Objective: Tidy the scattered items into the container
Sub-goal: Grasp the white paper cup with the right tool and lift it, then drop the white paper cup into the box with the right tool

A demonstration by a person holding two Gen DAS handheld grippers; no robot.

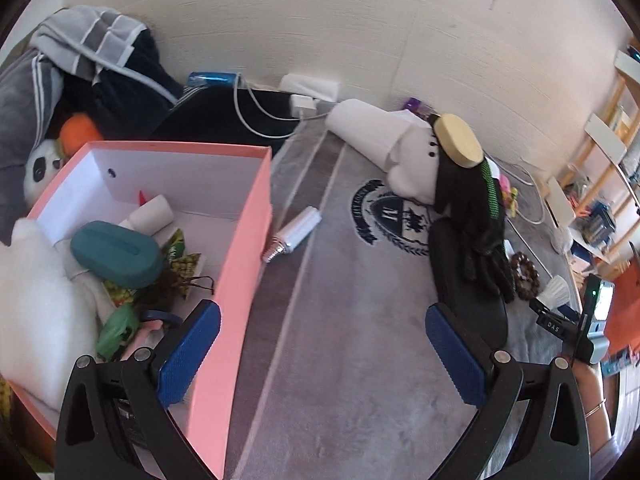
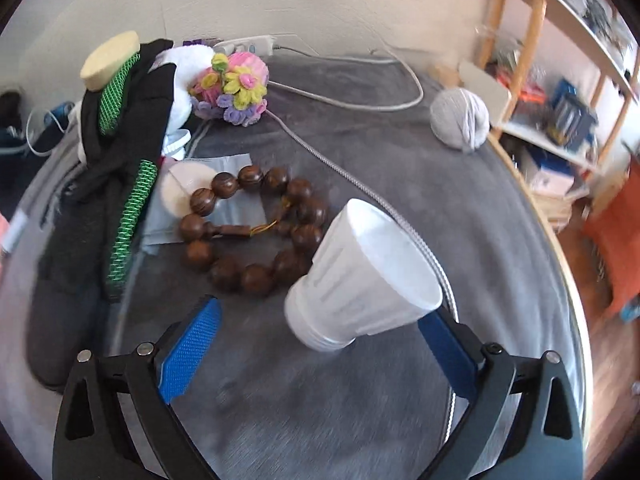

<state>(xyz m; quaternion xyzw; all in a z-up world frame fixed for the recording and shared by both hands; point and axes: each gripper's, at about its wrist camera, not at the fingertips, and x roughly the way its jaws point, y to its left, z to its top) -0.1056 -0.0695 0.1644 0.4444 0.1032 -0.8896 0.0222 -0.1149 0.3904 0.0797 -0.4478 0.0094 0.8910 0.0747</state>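
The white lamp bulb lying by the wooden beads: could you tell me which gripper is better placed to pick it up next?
Probably the right. The right gripper is open with the white bulb between its pads. The left gripper is open beside the pink box.

Both wrist cams close, angled down; shared: black glove (image 1: 476, 216).

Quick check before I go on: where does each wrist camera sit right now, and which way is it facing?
Left wrist: on the left tongs, angled down at the pink box and grey blanket; its own open blue fingers and a forearm at the right edge show.
Right wrist: on the right tongs, angled down at a white bulb and wooden beads; only its open fingers show.
Shared: black glove with the wooden disc, and the beads.
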